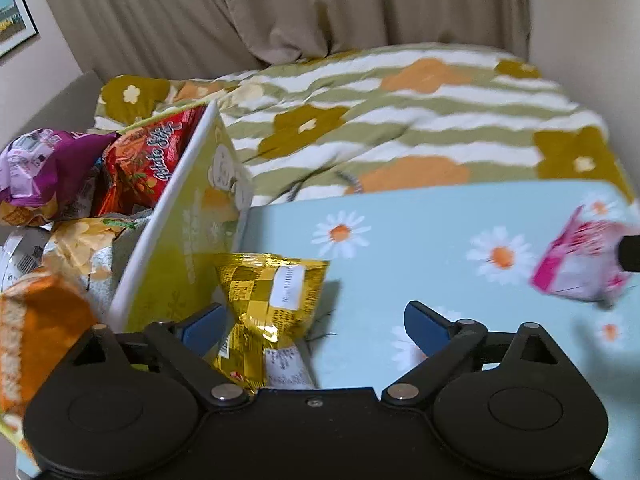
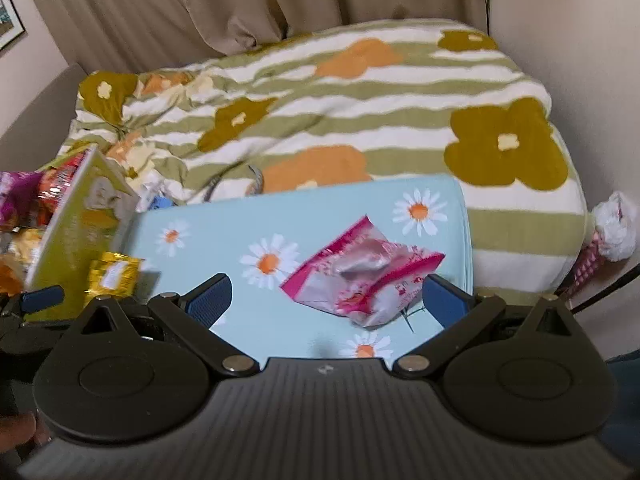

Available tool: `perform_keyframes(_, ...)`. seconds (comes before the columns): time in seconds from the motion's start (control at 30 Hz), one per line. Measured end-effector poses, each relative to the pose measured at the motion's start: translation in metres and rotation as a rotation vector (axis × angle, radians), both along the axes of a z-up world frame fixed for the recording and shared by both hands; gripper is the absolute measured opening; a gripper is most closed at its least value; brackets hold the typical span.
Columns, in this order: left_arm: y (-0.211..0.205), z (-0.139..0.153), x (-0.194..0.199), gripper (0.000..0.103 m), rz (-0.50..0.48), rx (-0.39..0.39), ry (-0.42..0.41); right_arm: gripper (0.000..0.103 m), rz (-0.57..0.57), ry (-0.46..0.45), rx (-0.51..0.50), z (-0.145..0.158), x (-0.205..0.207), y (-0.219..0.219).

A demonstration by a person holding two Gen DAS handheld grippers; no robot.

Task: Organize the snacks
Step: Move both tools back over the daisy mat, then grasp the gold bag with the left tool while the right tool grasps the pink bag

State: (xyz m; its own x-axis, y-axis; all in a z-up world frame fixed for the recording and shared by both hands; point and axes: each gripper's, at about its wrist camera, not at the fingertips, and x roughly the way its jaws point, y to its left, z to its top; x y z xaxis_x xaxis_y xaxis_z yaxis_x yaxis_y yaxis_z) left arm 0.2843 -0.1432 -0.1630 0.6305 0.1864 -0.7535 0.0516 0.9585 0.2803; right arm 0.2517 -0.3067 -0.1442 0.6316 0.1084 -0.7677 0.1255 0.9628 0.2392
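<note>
Currently, left wrist view: left tongs [image 1: 316, 326] are spread wide, holding nothing. The gold snack packet [image 1: 266, 300] sits between the fingers, hard against the left pad, crumpled, long axis running roughly straight ahead from the tongs. It lies on the daisy-print tabletop [image 1: 420, 240] just beside the yellow-green storage box [image 1: 180, 232], whose wall tilts up on the left. The box already holds a red potato-stick bag [image 1: 148, 160], a purple bag [image 1: 44, 164] and other packets. The pink snack packet [image 1: 580, 256] is far right, blurred.

Right wrist view: right tongs [image 2: 328, 300] are also wide and empty. Pink snack packet lies flat on the tabletop just ahead, closer to the right finger, with its long axis slanting from lower left to upper right, across the gap rather than along it. Right tongs are clearly nearer to it; gold packet is well off to the left by the box.

Judgement: each packet suits the tongs nearest it; the box lies left for both.
</note>
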Motion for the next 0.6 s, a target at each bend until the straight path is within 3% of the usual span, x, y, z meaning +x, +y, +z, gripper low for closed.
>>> perform_keyframes(0.2, 0.007, -0.026, 0.021, 0.094, 0.052, 0.053, 0.055, 0.103, -0.004, 0.029, 0.010, -0.023, 0.015, -0.002)
perform_keyframes(0.37, 0.006, -0.040, 0.026, 0.091, 0.040, 0.100, 0.075, 0.103, -0.013, 0.046, 0.024, -0.036, 0.025, -0.005)
perform_keyframes(0.6, 0.008, -0.039, 0.028, 0.060, 0.017, 0.099, 0.073, 0.103, -0.007, 0.062, 0.011, -0.048, 0.037, -0.006)
